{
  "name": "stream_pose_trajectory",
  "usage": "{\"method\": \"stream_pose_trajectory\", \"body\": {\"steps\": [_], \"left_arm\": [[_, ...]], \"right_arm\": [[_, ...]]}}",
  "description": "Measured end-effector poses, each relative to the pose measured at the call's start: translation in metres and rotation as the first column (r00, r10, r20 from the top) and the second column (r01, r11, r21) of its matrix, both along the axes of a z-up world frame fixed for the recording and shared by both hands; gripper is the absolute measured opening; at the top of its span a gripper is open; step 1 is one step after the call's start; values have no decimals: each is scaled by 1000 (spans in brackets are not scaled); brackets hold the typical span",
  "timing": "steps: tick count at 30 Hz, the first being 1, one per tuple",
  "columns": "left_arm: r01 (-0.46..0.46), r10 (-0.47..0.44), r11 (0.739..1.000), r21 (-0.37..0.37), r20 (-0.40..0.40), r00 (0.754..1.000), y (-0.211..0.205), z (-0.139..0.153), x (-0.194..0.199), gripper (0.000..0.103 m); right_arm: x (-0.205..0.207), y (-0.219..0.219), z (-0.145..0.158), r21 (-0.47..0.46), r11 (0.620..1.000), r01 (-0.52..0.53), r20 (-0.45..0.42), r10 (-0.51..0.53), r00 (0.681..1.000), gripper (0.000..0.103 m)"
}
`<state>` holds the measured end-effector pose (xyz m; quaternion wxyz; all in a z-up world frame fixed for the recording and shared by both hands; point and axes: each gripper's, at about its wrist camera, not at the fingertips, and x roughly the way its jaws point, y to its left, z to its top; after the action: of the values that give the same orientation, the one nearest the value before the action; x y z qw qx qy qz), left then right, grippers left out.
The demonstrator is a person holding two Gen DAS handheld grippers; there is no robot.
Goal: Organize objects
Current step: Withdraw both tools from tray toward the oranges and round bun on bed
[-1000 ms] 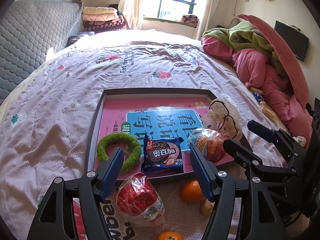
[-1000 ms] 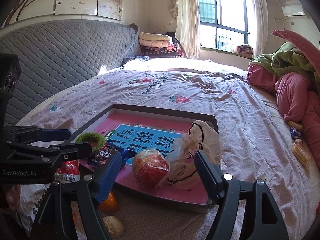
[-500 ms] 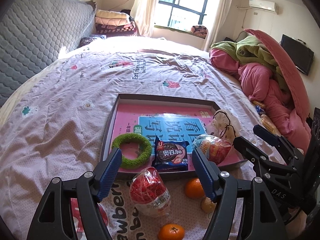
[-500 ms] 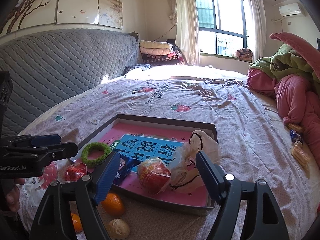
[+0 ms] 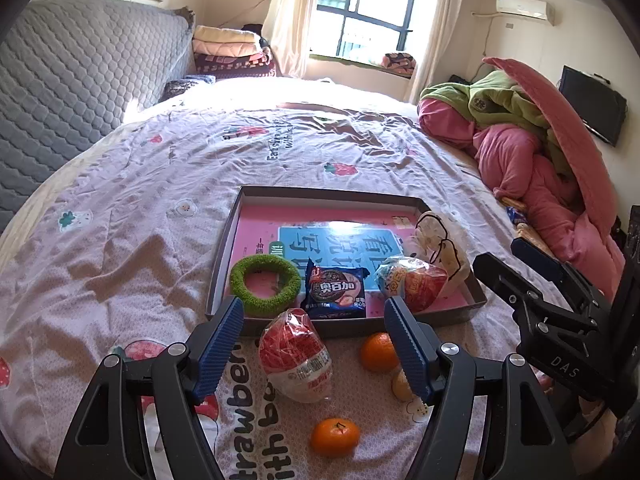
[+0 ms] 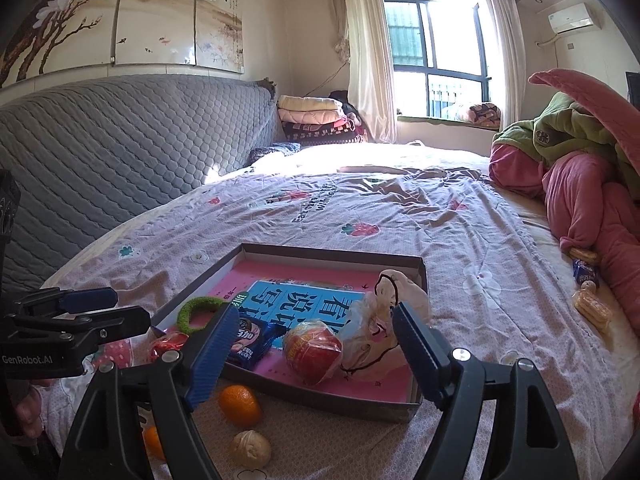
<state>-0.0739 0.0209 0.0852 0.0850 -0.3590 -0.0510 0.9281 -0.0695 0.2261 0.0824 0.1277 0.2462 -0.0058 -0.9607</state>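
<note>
Bedroom, daylight from the far window; work surface is a bed (image 5: 120, 248) with a strawberry-print cover. Task's things still loose on the cover lie on the near side of the shallow cardboard tray (image 5: 224, 256).

Nearest loose item: a red snack in clear wrap (image 5: 295, 354), long axis running roughly toward the tray, near end toward the camera. It lies directly ahead of the left hand-held gripper (image 5: 314, 354), framed between the spread blue pads, no contact visible. Likely next pick: judged from alignment only.

Other loose items: one tangerine (image 5: 379, 352) close to the tray's near wall, a second tangerine (image 5: 335, 437) nearer the camera, and a walnut (image 6: 251, 449) between them, partly behind the left tool's right finger.

Right hand-held gripper (image 6: 314, 354): jaws spread, nothing between them; it sits off to the right and aims at the tray. Left hand is nearer the wrapped snack.

Tray contents: a pink-and-blue book lying flat as the floor layer, green fuzzy ring (image 5: 265, 285) at left, blue cookie packet (image 5: 335, 292) in the middle, wrapped red apple (image 6: 313, 350), and a crumpled plastic bag (image 6: 380, 332) at right.
</note>
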Motion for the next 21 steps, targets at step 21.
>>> {"method": "stream_pose_trajectory", "body": {"steps": [21], "left_arm": [[-17,17,1000,-17,4,1000,-14,-3,42,75]], "right_arm": [[42,0,10,-9,1000,-6,-57,6,998,80]]}}
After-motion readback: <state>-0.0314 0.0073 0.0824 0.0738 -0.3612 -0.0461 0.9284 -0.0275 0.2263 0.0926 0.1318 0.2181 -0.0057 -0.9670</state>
